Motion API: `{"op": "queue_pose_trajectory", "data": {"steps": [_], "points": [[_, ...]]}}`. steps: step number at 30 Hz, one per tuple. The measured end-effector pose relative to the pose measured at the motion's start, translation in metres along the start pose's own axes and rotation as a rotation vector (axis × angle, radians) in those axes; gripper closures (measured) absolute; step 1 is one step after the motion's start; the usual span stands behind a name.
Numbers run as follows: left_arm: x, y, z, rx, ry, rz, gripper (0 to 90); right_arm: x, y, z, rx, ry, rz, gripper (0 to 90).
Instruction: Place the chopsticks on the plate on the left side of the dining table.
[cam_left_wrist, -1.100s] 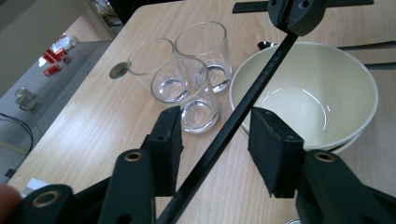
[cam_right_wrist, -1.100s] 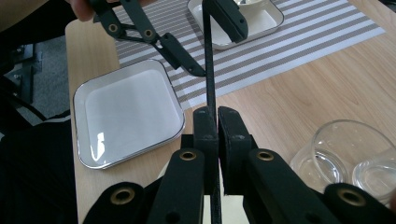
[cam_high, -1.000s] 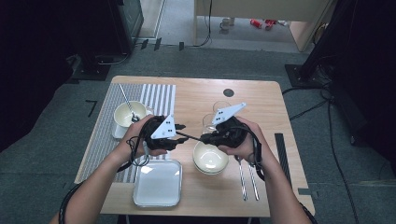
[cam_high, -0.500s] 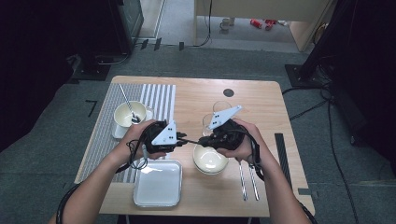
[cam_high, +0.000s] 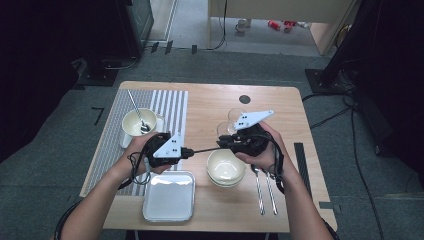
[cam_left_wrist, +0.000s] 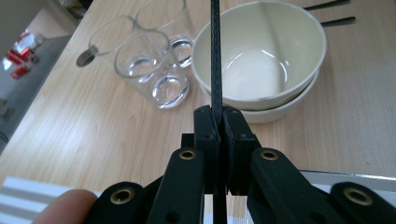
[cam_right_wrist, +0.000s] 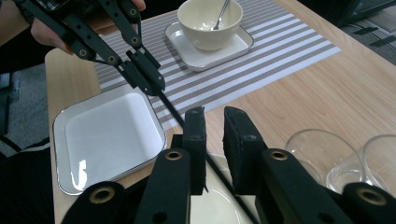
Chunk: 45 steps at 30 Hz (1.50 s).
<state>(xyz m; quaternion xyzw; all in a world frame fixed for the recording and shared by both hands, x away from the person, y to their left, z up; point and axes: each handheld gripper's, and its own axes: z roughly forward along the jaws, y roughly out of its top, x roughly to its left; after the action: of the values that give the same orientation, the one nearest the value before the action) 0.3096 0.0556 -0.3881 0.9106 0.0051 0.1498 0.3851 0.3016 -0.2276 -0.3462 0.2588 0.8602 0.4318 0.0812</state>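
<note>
High view: a person's forearms come in from the near edge of the wooden worktop (cam_high: 210, 100), each hand holding a claw. Nearest the person lies a white square plate (cam_high: 169, 196), and to its right two pieces of cutlery (cam_high: 264, 190) lie side by side. Just beyond the plate, the left claw (cam_high: 186, 151) is clamped tight on one end of a thin black stick (cam_high: 202, 149), its jaws having just been closing. The stick runs level across to the right claw (cam_high: 223, 144), above the near rim of the stacked cream bowls (cam_high: 226, 167).

In the left gripper view the black pads pinch the stick (cam_left_wrist: 215, 51) between them, with the bowls (cam_left_wrist: 261, 60) and clear glasses (cam_left_wrist: 149, 65) beyond.

In the right gripper view the right claw (cam_right_wrist: 214, 123) stands slightly parted, its jaws having just been opening; the stick (cam_right_wrist: 173, 111) passes between them, and whether the pads touch it cannot be told. Farther off, the left claw (cam_right_wrist: 152, 86) grips the stick's other end above the plate (cam_right_wrist: 107, 135).

At the far left, on the striped mat (cam_high: 170, 107), a cream cup (cam_high: 140, 124) holding a spoon (cam_high: 136, 109) sits on a small square saucer (cam_right_wrist: 210, 46).
</note>
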Motion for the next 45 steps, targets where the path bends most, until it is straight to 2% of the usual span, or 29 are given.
{"op": "queue_pose_trajectory", "data": {"steps": [6,13,22,29,33,36,38,41,45], "points": [[0.007,-0.017,-0.005,0.004,0.039,-0.086,87.1,-0.002,-0.006,-0.006,-0.020,-0.024,0.029,76.0],[0.010,-0.037,-0.009,0.042,0.068,-0.143,87.1,-0.007,-0.014,-0.014,-0.053,-0.037,0.067,73.2],[0.012,-0.059,-0.017,0.042,0.092,-0.204,87.1,-0.013,-0.029,-0.022,-0.072,-0.075,0.124,67.4],[0.013,-0.073,-0.021,0.062,0.109,-0.241,87.0,-0.018,-0.042,-0.023,-0.067,-0.132,0.173,55.5],[0.014,-0.081,-0.023,0.067,0.117,-0.263,87.0,-0.021,-0.048,-0.027,-0.079,-0.162,0.216,46.8],[0.014,-0.087,-0.025,0.069,0.119,-0.276,87.0,-0.024,-0.053,-0.028,-0.090,-0.177,0.246,39.7],[0.014,-0.091,-0.025,0.070,0.122,-0.286,87.0,-0.025,-0.056,-0.029,-0.089,-0.182,0.274,31.6],[0.014,-0.096,-0.027,0.071,0.125,-0.299,87.0,-0.024,-0.061,-0.028,-0.076,-0.180,0.273,21.0],[0.015,-0.103,-0.029,0.075,0.130,-0.319,87.0,-0.020,-0.065,-0.026,-0.054,-0.243,0.270,16.4]]}}
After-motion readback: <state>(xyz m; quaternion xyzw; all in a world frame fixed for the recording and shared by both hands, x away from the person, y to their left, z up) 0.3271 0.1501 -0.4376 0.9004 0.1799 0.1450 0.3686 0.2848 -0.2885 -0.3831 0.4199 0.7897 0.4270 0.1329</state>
